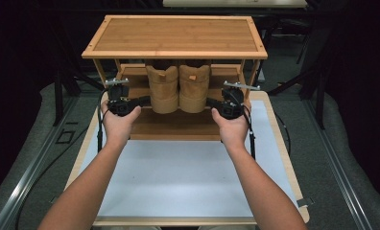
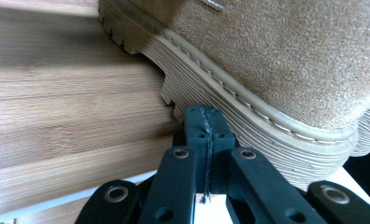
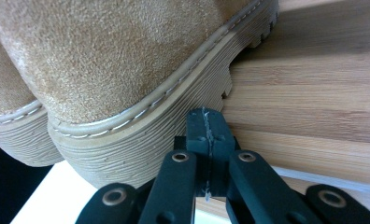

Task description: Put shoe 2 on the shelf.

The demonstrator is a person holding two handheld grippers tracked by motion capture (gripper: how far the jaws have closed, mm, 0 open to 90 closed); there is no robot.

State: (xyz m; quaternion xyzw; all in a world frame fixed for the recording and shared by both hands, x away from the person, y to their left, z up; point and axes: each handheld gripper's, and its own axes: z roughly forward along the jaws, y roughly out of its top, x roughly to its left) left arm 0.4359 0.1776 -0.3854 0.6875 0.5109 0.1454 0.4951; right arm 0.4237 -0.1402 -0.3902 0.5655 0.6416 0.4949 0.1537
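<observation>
Two tan suede boots stand side by side on the lower shelf [image 1: 173, 125] of a bamboo rack, the left boot [image 1: 164, 88] and the right boot [image 1: 194, 88]. My left gripper [image 1: 147, 100] is shut and empty, its tip at the left boot's outer sole. In the left gripper view the closed left gripper [image 2: 205, 116] sits right at the ribbed sole of the boot [image 2: 286, 60], by the heel notch. My right gripper [image 1: 211, 101] mirrors it, shut and empty. In the right gripper view the right gripper [image 3: 205, 119] meets the sole of its boot [image 3: 103, 56]. Whether the tips press on the soles I cannot tell.
The rack's top shelf [image 1: 173, 36] overhangs the boots and both grippers. Its side posts stand just outside each hand. A white mat [image 1: 188, 172] covers the table in front of the rack, between the person's forearms. Dark floor and stands surround the table.
</observation>
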